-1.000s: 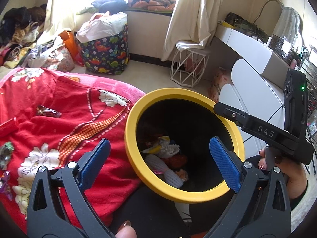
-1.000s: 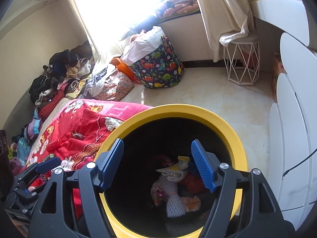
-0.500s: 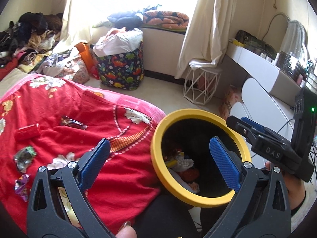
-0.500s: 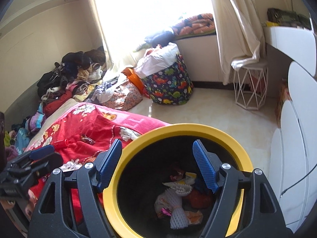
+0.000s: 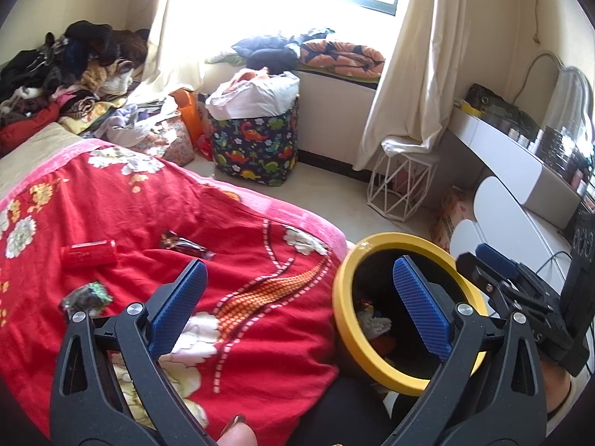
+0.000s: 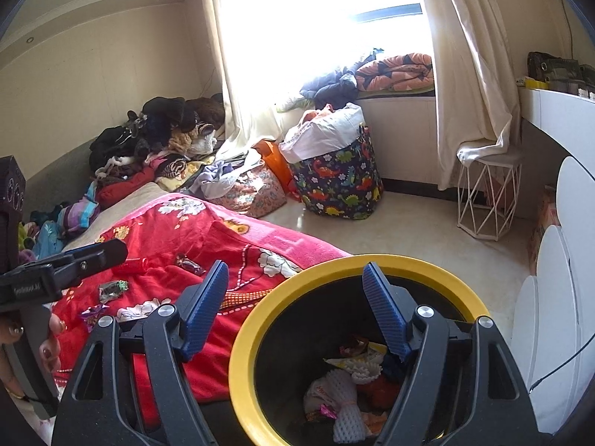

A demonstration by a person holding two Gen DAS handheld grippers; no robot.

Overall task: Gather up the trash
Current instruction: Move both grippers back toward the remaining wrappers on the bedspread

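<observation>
Both grippers swung bedward, wrappers (image 5: 87, 297) beyond left gripper (image 5: 297, 312) (empty)

Bin (image 6: 260, 319) stands right of my bed's blanket (image 5: 223, 223). Wrappers (image 5: 87, 297) and a can (image 5: 89, 254) lie on the blanket; trash (image 6: 346, 390) in bin.

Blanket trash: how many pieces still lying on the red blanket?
4 visible: red can, dark candy wrapper right of it, crumpled green-black wrapper nearer the left gripper, purple foil wrapper nearest the person. More may hide behind gripper bodies.
</observation>
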